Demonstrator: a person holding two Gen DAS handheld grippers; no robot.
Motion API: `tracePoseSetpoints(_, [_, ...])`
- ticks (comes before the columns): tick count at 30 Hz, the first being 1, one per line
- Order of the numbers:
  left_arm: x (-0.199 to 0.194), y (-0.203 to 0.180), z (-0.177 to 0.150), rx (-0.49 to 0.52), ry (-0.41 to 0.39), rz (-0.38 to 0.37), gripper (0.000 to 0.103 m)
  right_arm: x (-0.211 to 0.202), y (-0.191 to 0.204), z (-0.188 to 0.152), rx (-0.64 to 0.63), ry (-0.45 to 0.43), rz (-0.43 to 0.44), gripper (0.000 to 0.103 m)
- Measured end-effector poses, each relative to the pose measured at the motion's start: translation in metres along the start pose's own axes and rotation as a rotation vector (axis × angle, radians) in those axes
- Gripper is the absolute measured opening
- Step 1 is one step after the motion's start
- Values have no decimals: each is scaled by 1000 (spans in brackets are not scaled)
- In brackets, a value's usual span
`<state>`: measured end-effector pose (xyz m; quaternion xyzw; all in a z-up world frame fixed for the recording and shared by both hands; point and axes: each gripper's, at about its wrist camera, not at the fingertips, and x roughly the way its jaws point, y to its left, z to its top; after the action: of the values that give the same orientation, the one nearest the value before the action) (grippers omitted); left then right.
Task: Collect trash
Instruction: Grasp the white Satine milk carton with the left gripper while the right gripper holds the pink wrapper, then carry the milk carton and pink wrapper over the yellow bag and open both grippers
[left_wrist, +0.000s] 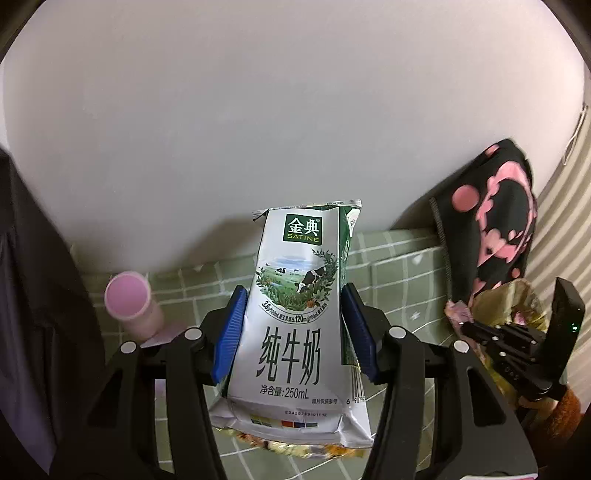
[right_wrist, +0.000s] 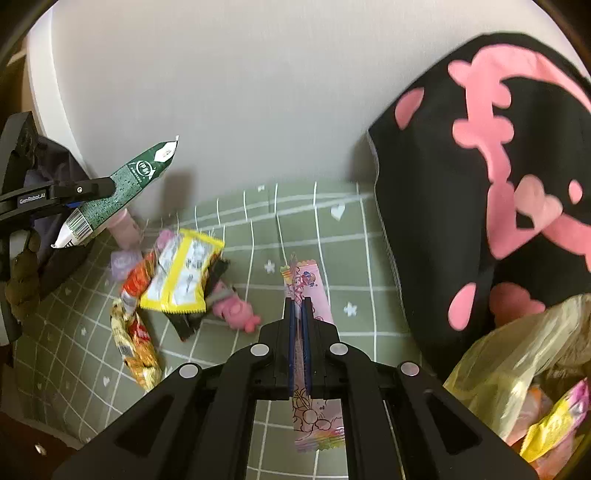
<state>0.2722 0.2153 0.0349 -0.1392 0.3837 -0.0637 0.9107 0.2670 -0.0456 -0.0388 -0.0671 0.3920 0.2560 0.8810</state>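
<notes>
In the left wrist view, your left gripper (left_wrist: 293, 328) holds the white and green flattened milk carton with a cow picture (left_wrist: 295, 321) between its blue pads (left_wrist: 231, 332), and the carton is lifted above the green checked cloth (left_wrist: 399, 273). The pads press only on the narrow sides of the soft carton, so I think it can bend and slip down if you swing it fast. Behind it lies one pink plastic bottle with a round cap (left_wrist: 129, 299), near the wall. At the right you see the other gripper in front of one thin yellow plastic bag (left_wrist: 513, 299).

In the right wrist view, your right gripper (right_wrist: 300, 325) is closed on one long pink candy wrapper with cartoon print (right_wrist: 317, 417), which hangs below the jaws. It is thin and held by the middle only, so it could slide out on the way to the bag (right_wrist: 509, 362) at the right. The mouth of the bag looks soft and partly collapsed; a dropped piece may fall beside it.

On the cloth (right_wrist: 369, 258) I count still: one yellow and white snack packet (right_wrist: 181, 273), one orange and red wrapper (right_wrist: 138, 280), one golden wrapper (right_wrist: 136, 350), one dark wrapper (right_wrist: 188, 321), one small purple wrapper (right_wrist: 123, 260) and one small pink toy figure (right_wrist: 236, 312). The toy is perhaps not trash, so take care with it.
</notes>
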Motion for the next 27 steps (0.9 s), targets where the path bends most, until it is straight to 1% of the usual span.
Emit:
tracePoseSetpoints(4, [-3, -13, 14, 8, -22, -40, 50, -10, 2, 15, -5, -26, -22, 6])
tracePoseSetpoints(7, [-1, -25, 25, 33, -27, -67, 50, -22, 0, 27, -9, -58, -48, 5])
tracePoseSetpoints(10, [0, -41, 36, 70, -32, -105, 50, -37, -8, 37, 3, -92, -80, 6])
tracePoseSetpoints(14, [5, -70, 47, 129, -33, -164, 50, -60, -25, 44, 39, -133, -143, 6])
tracePoseSetpoints(18, [11, -103, 52, 201, -22, -228, 50, -81, -45, 40, 75, -152, -207, 6])
tracePoseSetpoints(23, [18, -149, 49, 311, -11, -312, 50, -105, -70, 30, 121, -165, -297, 6])
tracePoseSetpoints(27, [23, -178, 42, 355, 9, -376, 50, -125, -92, 16, 168, -162, -363, 6])
